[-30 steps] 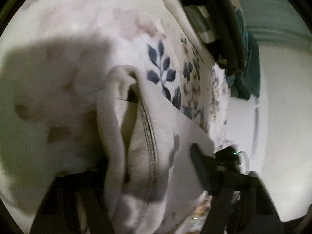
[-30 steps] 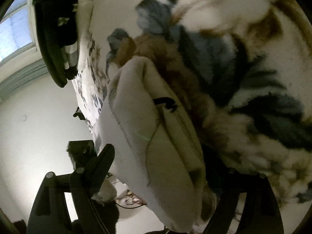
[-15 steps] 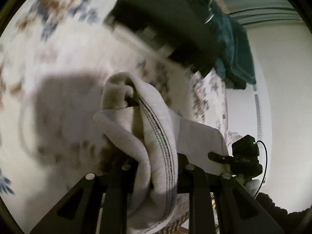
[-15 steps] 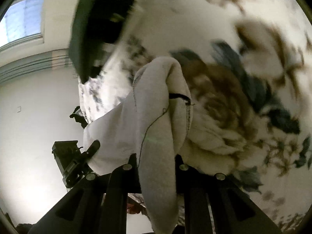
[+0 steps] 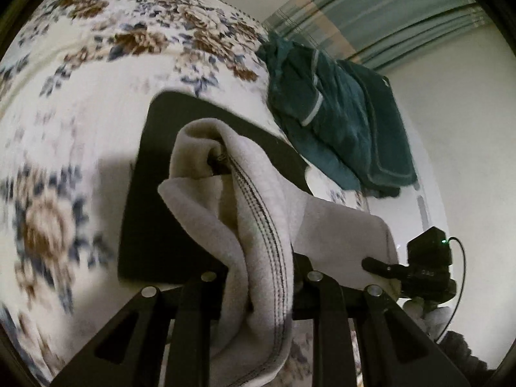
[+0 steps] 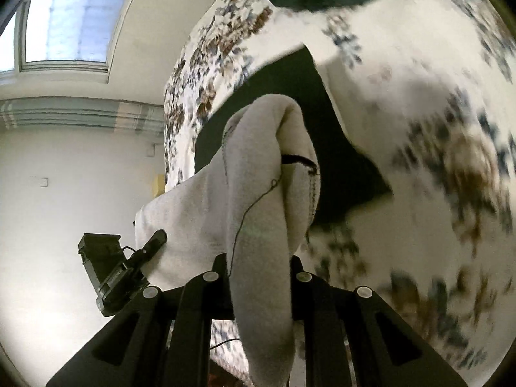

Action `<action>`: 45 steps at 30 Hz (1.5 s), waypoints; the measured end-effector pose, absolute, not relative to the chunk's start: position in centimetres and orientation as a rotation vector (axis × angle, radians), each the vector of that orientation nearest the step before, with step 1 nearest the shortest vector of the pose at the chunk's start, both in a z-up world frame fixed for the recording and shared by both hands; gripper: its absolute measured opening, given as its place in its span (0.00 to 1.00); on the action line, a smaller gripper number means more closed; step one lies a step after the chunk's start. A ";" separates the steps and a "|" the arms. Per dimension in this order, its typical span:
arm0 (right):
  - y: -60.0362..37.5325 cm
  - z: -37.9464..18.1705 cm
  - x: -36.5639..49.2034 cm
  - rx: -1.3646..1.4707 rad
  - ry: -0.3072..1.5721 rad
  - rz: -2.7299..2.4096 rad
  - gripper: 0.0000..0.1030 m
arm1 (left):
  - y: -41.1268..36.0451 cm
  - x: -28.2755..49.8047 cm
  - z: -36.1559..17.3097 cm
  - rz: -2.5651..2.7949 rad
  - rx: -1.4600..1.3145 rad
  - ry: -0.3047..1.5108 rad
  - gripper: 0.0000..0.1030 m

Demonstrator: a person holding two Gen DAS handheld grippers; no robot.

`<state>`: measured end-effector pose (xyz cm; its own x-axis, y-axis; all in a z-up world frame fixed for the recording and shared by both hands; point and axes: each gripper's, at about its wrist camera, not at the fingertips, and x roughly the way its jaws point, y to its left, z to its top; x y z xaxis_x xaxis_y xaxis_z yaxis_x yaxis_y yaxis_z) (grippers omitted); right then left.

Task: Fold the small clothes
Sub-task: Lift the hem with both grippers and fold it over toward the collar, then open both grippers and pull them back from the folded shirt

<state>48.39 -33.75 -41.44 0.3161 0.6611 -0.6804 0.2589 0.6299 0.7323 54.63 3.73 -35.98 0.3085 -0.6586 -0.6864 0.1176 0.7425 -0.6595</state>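
Observation:
A small cream fleece garment (image 5: pixel 258 225) hangs stretched between my two grippers, above a bed. My left gripper (image 5: pixel 258 277) is shut on one bunched end, with a dark stitched seam running between the jaws. My right gripper (image 6: pixel 258 274) is shut on the other end (image 6: pixel 264 200), where a loose dark thread hangs. Each view shows the other gripper holding the far edge: the right one in the left wrist view (image 5: pixel 419 267), the left one in the right wrist view (image 6: pixel 125 267).
A flat black folded item (image 5: pixel 154 209) lies on the floral bedspread (image 5: pixel 64 129) right under the garment, also in the right wrist view (image 6: pixel 322 129). Crumpled teal clothes (image 5: pixel 335 119) lie further back. A white wall and a window (image 6: pixel 64 19) lie beyond.
Both grippers have lifted the cream garment off the bedspread and carried it back over the black folded item. The bed now lies further below.

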 end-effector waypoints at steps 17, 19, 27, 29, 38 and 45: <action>-30.9 -44.1 58.1 0.376 1.387 0.076 0.60 | 2.9 59.2 -41.3 -0.182 -0.181 1.147 0.87; -30.3 -43.5 57.3 0.272 1.381 0.018 0.80 | 2.6 58.4 -40.7 -0.150 -0.132 1.124 0.97; -27.0 -42.1 52.2 -0.009 1.368 -0.183 1.00 | 0.2 54.7 -39.2 -0.069 0.011 1.123 1.00; -26.8 -41.3 51.4 -0.025 1.354 -0.215 1.00 | -0.3 53.7 -38.6 -0.060 0.033 1.127 1.00; -25.8 -32.5 45.3 -0.033 1.240 -0.282 1.00 | -1.4 47.8 -31.6 -0.038 0.024 1.075 1.00; -25.1 -23.7 38.4 -0.033 1.151 -0.288 1.00 | -2.4 41.3 -24.2 -0.024 0.035 1.021 1.00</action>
